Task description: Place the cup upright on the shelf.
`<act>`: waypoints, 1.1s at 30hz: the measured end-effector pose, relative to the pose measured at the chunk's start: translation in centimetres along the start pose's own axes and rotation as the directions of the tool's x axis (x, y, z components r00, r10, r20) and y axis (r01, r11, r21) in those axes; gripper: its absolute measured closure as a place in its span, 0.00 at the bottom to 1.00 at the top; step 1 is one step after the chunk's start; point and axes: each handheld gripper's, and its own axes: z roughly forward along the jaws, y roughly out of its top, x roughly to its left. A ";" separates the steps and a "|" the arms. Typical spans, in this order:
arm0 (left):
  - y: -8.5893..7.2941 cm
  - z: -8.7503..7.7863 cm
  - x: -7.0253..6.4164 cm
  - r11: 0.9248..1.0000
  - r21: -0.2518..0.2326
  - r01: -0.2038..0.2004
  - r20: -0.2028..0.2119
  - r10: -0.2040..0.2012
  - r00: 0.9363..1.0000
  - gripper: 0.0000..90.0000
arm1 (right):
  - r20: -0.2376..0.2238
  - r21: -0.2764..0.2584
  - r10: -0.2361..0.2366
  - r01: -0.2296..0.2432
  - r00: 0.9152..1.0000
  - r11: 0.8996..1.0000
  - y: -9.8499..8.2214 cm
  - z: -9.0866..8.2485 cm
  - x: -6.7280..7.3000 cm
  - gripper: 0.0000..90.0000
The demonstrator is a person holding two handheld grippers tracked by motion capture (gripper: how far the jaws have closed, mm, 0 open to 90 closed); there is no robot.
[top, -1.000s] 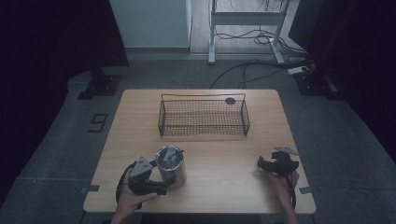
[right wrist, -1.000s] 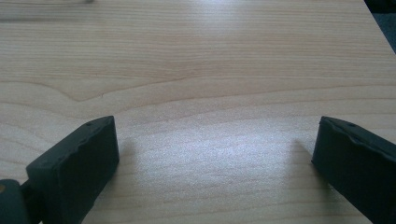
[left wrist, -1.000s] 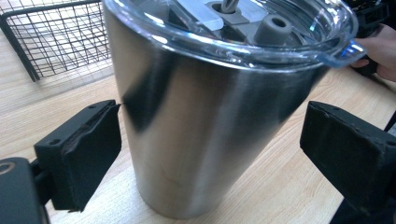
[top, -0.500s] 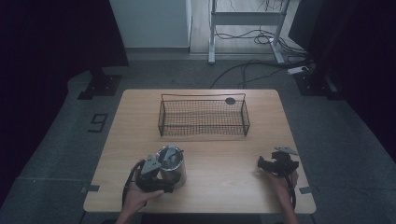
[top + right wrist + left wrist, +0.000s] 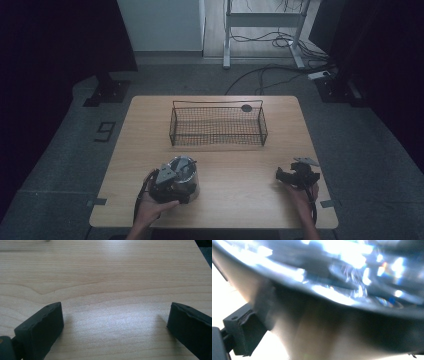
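The left gripper (image 5: 172, 181) is pressed against a shiny metal pot (image 5: 184, 176) at the table's (image 5: 240, 170) near-left; its jaws have just been opening, but any grip is hidden by blur. The right gripper (image 5: 115, 325) is spread wide over bare wood.

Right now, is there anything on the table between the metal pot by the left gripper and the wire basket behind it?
Nothing visible. The metal pot stands at the near left of the table, with the left gripper against it. Bare wood lies between it and the wire basket. The right gripper rests far off to the right, jaws open.
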 end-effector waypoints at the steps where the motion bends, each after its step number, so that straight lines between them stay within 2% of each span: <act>1: 0.0 0.0 0.0 1.000 -0.003 0.000 -0.001 0.000 1.000 0.02 | 0.000 0.000 0.000 0.000 1.000 1.000 0.0 0.0 0.0 0.00; 9: 0.0 0.0 0.0 1.000 -0.002 -0.009 -0.003 0.009 1.000 0.03 | 0.000 0.000 0.000 0.000 1.000 1.000 0.0 0.0 0.0 0.00; 33: -0.1 0.0 -0.2 1.000 -0.016 -0.002 -0.022 0.001 1.000 0.03 | 0.000 0.000 0.000 0.000 1.000 1.000 0.0 0.0 0.0 0.00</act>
